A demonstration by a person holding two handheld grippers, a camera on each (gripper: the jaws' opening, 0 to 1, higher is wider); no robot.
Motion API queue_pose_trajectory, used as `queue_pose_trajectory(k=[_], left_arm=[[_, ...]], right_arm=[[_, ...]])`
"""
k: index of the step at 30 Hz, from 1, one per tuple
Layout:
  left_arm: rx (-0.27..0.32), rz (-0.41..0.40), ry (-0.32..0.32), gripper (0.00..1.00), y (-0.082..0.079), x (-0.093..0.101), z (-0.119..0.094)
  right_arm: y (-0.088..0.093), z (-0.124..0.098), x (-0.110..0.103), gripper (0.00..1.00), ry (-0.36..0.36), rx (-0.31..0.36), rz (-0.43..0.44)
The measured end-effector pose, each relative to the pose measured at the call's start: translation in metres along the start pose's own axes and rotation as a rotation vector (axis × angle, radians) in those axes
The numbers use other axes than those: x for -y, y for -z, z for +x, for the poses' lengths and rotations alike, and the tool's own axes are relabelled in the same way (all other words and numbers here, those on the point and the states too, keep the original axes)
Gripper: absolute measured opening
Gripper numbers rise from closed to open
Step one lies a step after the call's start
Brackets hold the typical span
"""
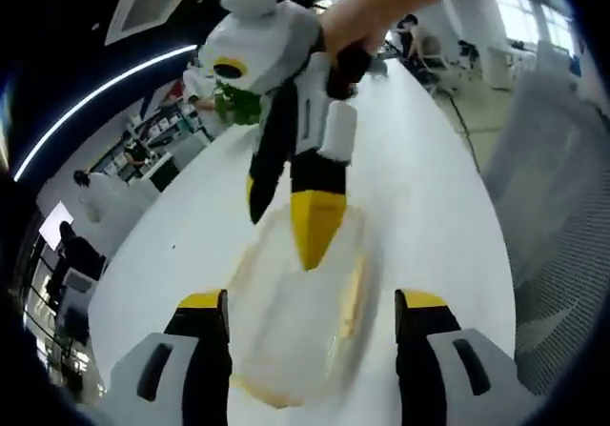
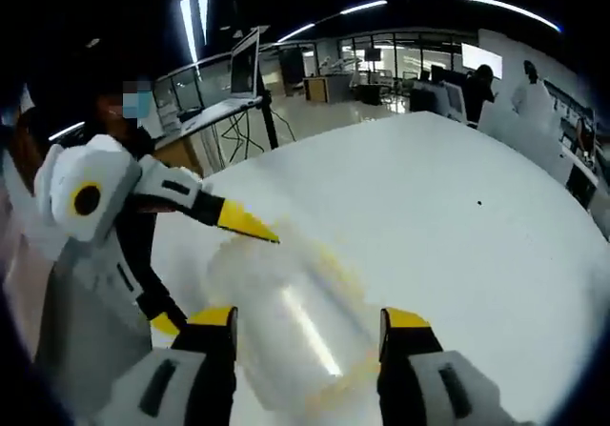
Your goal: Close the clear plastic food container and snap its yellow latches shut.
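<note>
The clear plastic container with yellow latches lies blurred on the white table, in front of and between the wide-apart jaws of my left gripper, which is open. My right gripper reaches down from above, held by a hand, and one of its yellow fingertips is at the container's top. In the right gripper view the container sits between the spread jaws of my right gripper, which is open. My left gripper comes in from the left, one yellow tip at the container's far edge. Whether the lid is down, I cannot tell.
The long white table stretches far beyond the container. A mesh chair stands by its right edge. Desks with monitors and people are in the background.
</note>
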State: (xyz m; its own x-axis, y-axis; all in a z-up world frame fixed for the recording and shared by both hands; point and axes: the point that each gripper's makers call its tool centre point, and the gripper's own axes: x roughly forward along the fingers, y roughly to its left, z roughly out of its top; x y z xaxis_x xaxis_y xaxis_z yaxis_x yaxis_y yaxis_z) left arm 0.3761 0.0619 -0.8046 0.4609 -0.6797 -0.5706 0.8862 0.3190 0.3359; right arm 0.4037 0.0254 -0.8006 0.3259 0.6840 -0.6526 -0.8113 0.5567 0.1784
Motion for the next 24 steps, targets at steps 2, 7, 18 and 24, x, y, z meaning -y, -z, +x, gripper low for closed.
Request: queue_pose_trajectory(k=[2,7,18,24], left_arm=[[-0.025,-0.001,-0.030,0.69,0.009,-0.009,-0.002],[-0.035,-0.088,-0.033,0.71,0.023,-0.018,-0.007],[-0.034,-0.227,-0.041,0.71,0.034,-0.028,-0.012],[-0.028,-0.294,-0.022,0.72,0.038,-0.029,-0.011]], right_arm=[[0.000,-0.005,0.002,0.60,0.042,0.051,0.065],[0.004,-0.010,0.007,0.59,0.125,0.081,0.102],[0.003,-0.012,0.012,0.56,0.182,0.102,0.124],[0.007,-0.011,0.009,0.58,0.176,0.089,0.130]])
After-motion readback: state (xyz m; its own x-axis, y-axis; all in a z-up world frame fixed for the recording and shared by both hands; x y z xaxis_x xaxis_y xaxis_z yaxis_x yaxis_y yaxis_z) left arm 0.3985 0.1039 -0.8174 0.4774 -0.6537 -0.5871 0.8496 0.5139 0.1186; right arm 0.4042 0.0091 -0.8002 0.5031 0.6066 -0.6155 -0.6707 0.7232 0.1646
